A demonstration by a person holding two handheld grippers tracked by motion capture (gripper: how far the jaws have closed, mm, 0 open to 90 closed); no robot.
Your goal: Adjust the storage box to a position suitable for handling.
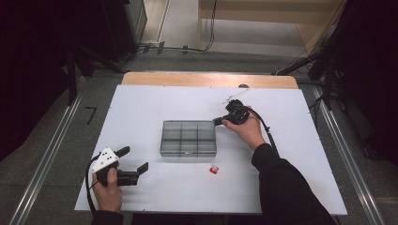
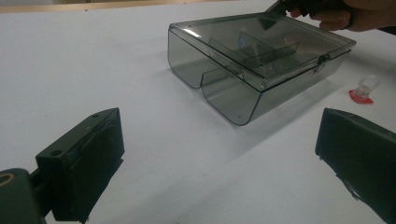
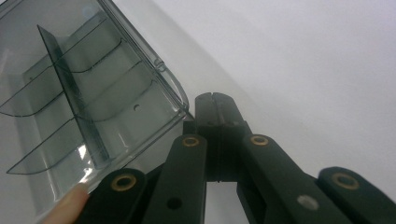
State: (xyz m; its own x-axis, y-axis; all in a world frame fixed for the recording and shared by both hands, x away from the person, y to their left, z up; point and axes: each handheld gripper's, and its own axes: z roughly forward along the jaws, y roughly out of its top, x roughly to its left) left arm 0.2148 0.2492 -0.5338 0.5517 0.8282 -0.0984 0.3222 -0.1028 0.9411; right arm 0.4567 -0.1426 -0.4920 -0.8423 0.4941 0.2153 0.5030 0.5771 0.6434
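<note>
A smoky clear plastic box (image 1: 188, 138) with inner dividers lies lid-closed in the middle of the white table; the same box (image 2: 261, 60) (image 3: 84, 98) appears in both gripper views. My right gripper (image 1: 217, 121) is shut, empty, its closed tips (image 3: 213, 100) right at the box's far right corner. My left gripper (image 1: 136, 159) rests open near the table's front left, nothing between its black pads (image 2: 88, 158). A small red and clear piece (image 1: 214, 169) (image 2: 363, 90) lies in front of the box.
The white table (image 1: 141, 108) sits on a wooden board. A thin white strip (image 1: 233, 96) lies behind the right hand (image 1: 246, 131). Metal rails and cables run along the floor on both sides.
</note>
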